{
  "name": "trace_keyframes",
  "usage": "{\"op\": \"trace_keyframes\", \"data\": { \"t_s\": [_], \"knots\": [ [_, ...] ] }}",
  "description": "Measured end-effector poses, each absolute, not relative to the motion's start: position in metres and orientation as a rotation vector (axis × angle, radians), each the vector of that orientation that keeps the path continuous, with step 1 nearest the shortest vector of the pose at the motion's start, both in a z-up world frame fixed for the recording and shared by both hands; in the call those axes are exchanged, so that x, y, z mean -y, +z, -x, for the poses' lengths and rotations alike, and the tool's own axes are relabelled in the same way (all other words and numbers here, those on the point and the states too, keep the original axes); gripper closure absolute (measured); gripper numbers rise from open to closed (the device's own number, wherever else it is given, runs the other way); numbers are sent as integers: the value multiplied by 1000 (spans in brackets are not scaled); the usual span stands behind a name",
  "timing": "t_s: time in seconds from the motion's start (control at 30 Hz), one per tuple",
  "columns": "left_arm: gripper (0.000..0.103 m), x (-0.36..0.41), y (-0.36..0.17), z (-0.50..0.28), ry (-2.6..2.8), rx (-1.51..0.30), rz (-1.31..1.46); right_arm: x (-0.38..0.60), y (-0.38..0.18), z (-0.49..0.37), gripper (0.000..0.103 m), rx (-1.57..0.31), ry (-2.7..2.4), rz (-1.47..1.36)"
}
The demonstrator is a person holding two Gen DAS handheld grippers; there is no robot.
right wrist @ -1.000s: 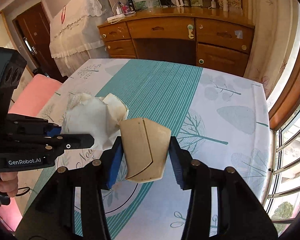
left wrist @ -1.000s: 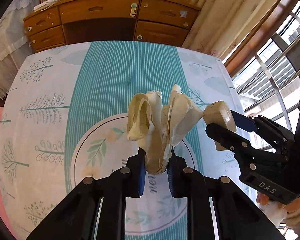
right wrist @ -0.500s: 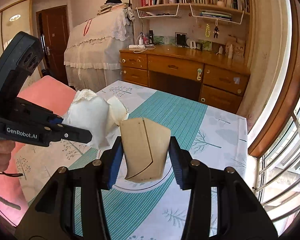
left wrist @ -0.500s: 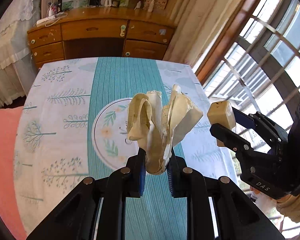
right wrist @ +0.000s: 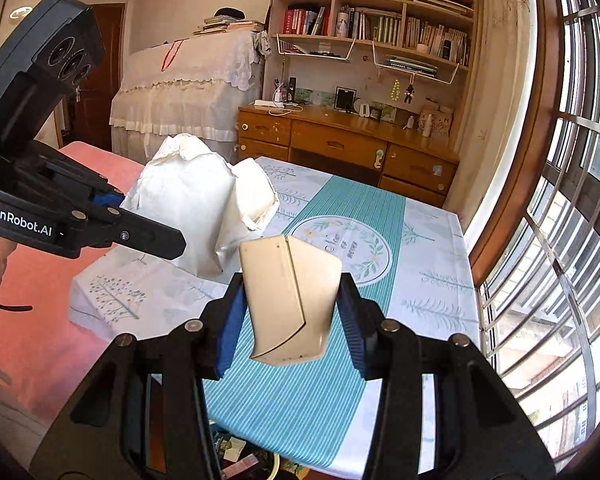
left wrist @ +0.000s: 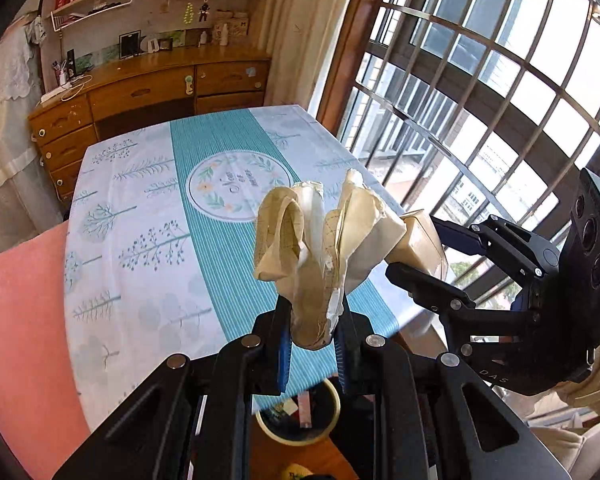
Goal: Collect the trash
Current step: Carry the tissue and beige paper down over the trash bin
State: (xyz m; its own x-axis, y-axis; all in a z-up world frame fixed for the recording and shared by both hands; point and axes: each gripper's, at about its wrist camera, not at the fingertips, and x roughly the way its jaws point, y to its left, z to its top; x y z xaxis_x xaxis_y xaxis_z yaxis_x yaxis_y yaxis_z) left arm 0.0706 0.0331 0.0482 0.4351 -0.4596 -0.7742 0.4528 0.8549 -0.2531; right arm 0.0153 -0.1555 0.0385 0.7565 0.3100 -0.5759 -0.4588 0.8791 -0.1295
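Left gripper (left wrist: pixel 312 332) clamped on crumpled paper wad (left wrist: pixel 324 248), held in air above trash bin (left wrist: pixel 300 420). Right gripper (right wrist: pixel 292 320) pinching flattened beige paper cup (right wrist: pixel 290 300), just beside wad, off near edge of table (right wrist: pixel 432 280).

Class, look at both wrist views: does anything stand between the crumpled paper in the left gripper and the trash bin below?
Nothing visible does. The crumpled paper sits clamped in the left gripper, above the trash bin beyond the table edge.
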Motion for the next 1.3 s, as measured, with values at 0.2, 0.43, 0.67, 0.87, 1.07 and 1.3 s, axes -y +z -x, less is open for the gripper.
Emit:
{"op": "trace_keyframes", "data": {
  "t_s": [0.2,0.43,0.67,0.87,1.07,1.3],
  "knots": [
    [86,-57,28,22,-613,-1042,-38,126,25,89,62,-664,394,271],
    [86,-55,-8,76,-667,-1142,-50,115,-10,158,62,-790,381,298],
    [86,-40,-65,98,-677,-1218,-49,126,-65,171,62,-902,342,278],
    [86,-26,-119,93,-642,-1257,-46,141,-122,160,62,-965,338,267],
    [86,-7,-177,74,-600,-1283,-55,161,-177,125,62,-1011,360,269],
    [86,4,-248,66,-554,-1319,-30,170,-238,108,62,-1046,416,283]
  ]
}}
